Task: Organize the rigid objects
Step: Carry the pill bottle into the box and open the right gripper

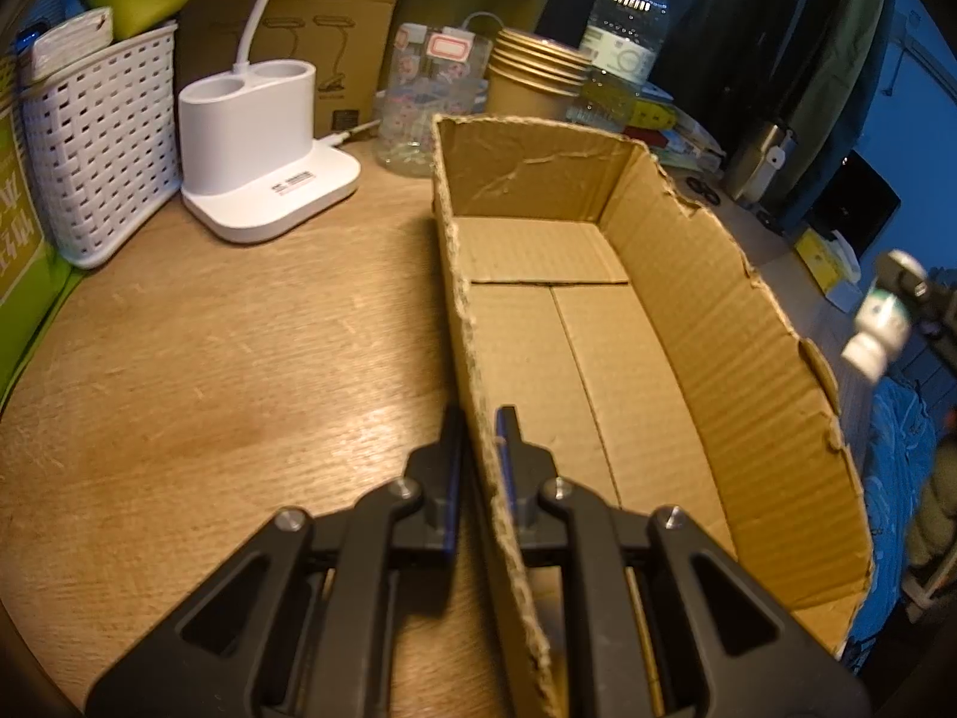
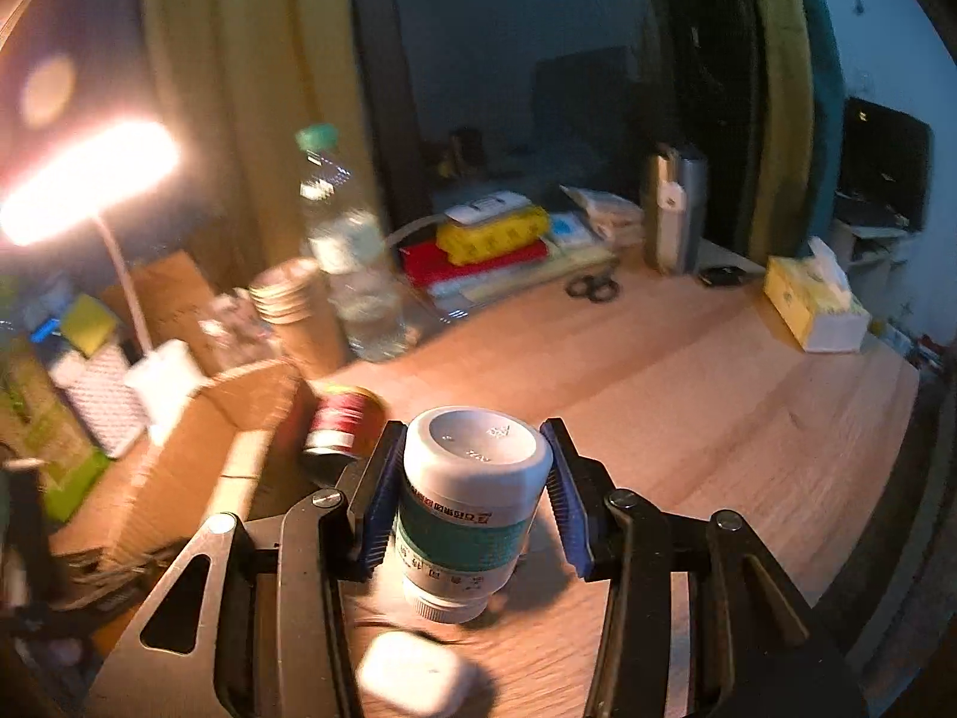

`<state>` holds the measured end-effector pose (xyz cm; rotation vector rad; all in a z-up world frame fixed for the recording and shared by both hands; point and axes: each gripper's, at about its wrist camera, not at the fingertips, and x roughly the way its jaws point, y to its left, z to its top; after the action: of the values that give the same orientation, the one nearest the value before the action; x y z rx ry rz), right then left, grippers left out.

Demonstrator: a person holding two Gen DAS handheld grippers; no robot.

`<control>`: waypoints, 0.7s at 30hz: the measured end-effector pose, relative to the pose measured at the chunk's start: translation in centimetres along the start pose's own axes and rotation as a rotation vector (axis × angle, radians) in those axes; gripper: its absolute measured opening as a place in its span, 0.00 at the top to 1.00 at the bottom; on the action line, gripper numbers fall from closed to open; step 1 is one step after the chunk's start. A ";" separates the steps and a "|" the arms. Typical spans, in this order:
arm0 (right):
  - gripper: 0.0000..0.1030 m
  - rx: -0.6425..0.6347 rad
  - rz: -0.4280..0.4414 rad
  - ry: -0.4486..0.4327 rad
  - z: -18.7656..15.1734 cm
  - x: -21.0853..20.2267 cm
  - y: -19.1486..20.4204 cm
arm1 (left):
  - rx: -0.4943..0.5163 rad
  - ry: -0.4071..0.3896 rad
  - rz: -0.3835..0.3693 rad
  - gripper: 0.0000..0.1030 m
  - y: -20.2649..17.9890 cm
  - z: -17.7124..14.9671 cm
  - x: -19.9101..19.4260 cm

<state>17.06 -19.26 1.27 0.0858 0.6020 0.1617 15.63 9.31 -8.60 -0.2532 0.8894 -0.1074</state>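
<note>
An open cardboard box (image 1: 688, 311) lies on the wooden table with nothing inside it. My left gripper (image 1: 481, 419) is shut on the box's near left wall (image 1: 472, 359), one finger outside and one inside. My right gripper (image 2: 472, 425) is shut on a white pill bottle (image 2: 472, 478) with a teal label; its base faces forward and its cap points back. The bottle (image 1: 879, 323) also shows in the left wrist view, in the air beyond the box's right wall. A red can (image 2: 344, 425) lies beside the box (image 2: 197, 461). A small white case (image 2: 418, 679) rests below the bottle.
A white lamp base (image 1: 263, 143), a woven white basket (image 1: 101, 149), stacked paper cups (image 1: 532, 84) and a water bottle (image 1: 628, 42) crowd the table's back. Scissors (image 2: 592, 287), a steel flask (image 2: 676, 209) and a tissue box (image 2: 813, 305) sit further right.
</note>
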 end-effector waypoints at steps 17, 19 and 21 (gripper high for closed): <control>0.54 -0.154 0.312 0.051 -2.1 -2.0 11.8 | 0.005 -0.006 0.004 0.89 0.0 0.0 0.0; 0.54 -0.163 0.318 0.084 -3.0 -1.3 12.4 | 0.005 -0.007 0.004 0.89 -0.1 0.0 0.0; 0.54 -0.164 0.320 0.112 -3.7 -0.4 12.6 | 0.006 -0.007 0.004 0.89 -0.1 0.0 -0.1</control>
<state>13.06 -6.82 0.09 0.0136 0.6817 0.5276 15.63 9.25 -8.50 -0.2459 0.8819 -0.1057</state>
